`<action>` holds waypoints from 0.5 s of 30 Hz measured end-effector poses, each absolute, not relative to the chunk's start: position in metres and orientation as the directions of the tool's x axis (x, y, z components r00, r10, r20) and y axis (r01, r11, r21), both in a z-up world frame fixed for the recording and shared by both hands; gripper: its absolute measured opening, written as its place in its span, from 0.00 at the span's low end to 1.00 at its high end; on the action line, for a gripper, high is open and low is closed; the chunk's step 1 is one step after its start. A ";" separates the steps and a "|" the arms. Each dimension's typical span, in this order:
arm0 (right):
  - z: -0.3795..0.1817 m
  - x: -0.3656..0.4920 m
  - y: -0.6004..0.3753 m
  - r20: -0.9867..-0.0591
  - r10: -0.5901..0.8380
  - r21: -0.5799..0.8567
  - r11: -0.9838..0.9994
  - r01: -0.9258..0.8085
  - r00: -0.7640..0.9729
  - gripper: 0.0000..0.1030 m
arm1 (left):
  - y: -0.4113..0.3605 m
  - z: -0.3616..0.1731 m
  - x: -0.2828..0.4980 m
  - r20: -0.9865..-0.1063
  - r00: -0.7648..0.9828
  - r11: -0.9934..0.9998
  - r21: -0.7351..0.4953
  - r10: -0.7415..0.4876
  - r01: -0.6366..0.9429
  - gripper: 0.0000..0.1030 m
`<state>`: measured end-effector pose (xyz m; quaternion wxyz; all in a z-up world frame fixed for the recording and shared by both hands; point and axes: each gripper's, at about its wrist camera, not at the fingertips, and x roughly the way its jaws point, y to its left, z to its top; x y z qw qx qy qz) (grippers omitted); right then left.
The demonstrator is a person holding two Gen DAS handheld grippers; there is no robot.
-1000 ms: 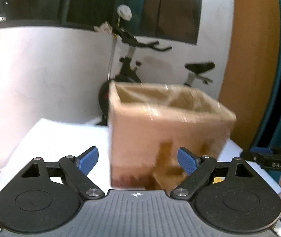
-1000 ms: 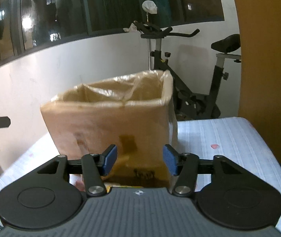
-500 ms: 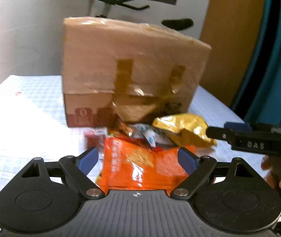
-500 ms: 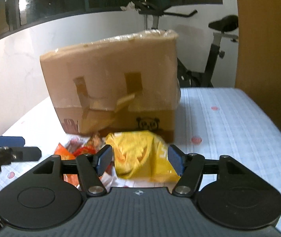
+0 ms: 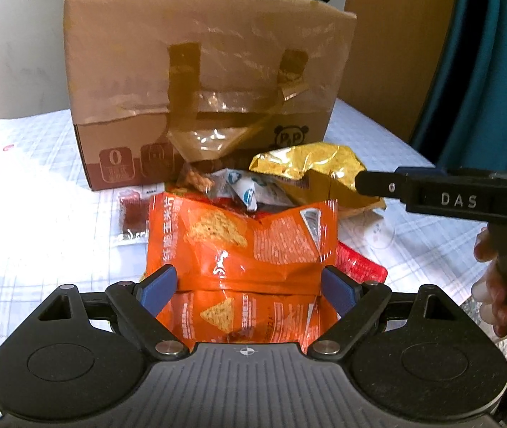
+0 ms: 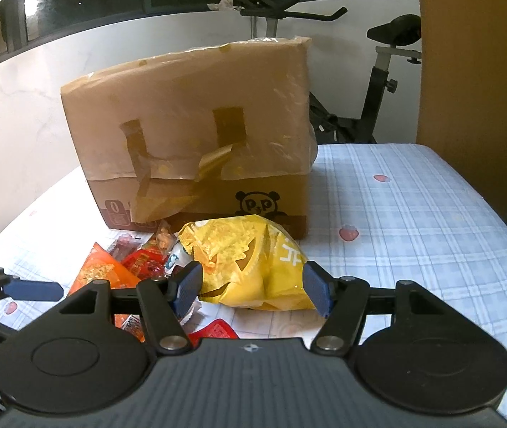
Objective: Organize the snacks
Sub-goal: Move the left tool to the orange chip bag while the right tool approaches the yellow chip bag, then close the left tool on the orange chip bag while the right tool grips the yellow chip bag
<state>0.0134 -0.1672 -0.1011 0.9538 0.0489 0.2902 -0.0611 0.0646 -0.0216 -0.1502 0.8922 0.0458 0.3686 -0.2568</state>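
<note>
Checked tablecloth carried everything. Left gripper stood wide around the orange chip bag; right gripper, jaws just widened, straddled the yellow bag, neither pinched. Behind lay the snack pile and cardboard box; sorting seemed barely begun.

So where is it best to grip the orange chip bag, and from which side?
Probably the near crimped end of the orange chip bag, coming from the front. It lies flat, lengthwise toward the left gripper, whose open jaws already straddle that end; the middle looks puffed.
</note>
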 end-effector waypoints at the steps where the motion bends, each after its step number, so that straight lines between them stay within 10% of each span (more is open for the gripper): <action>1: -0.101 0.013 -0.167 -0.559 -0.088 0.059 0.988 0.145 0.825 0.63 | -0.023 -0.152 0.064 -0.687 0.597 0.866 -0.096 -0.414 0.490 0.89; 15: -0.107 0.016 -0.167 -0.558 -0.083 0.065 0.988 0.143 0.826 0.64 | -0.011 -0.170 0.089 -0.700 0.586 0.889 -0.155 -0.407 0.432 1.00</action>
